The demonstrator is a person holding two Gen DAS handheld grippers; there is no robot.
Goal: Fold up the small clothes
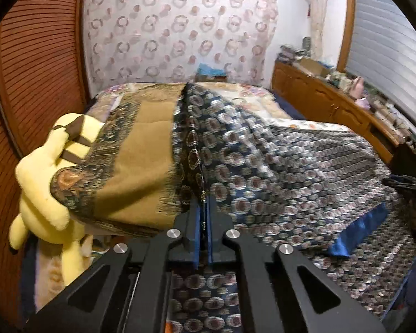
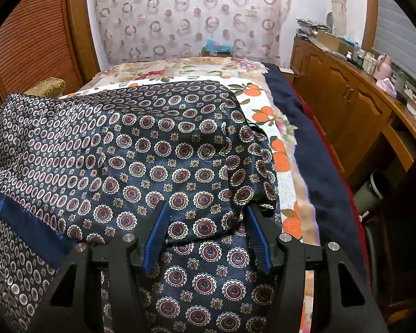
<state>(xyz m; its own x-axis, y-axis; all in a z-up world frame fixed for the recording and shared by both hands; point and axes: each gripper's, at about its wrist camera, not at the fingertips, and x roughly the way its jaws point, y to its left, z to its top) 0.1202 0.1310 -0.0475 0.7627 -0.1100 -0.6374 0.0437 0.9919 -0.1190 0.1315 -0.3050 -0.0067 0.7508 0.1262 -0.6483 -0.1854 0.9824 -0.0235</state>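
Garment [image 2: 158,149] | L claw [image 1: 204,213] pinched on its fold; plush [image 1: 50,183] L-view only | R claw [image 2: 205,219] agape, empty

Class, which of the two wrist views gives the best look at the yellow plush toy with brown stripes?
The left wrist view: the yellow plush toy with brown stripes lies large at the left, half under a tan patterned blanket. In the right wrist view the toy is not visible.

My garment [image 2: 158,161] is navy with maroon medallions. The plush toy [image 1: 47,172] at my left is pale yellow, brown-striped.
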